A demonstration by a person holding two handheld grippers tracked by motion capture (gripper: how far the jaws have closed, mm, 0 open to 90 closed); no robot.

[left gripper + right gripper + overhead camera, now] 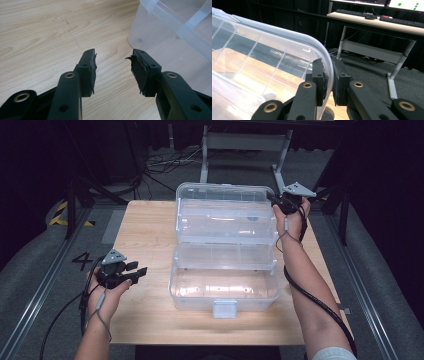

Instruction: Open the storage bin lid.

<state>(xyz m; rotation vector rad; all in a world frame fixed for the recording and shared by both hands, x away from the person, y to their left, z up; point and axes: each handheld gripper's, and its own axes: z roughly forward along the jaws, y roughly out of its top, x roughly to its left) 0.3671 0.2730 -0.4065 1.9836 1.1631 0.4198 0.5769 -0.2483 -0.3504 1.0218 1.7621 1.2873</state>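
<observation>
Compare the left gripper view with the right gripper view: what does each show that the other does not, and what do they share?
Left gripper view alone: the left gripper open, nothing between its fingers, above bare wooden table, beside the box's lower corner.
Right gripper view alone: the right gripper with fingers shut on the rim of the raised lid, and a desk with keyboards behind.
Both: the clear plastic box on the wooden table.
</observation>
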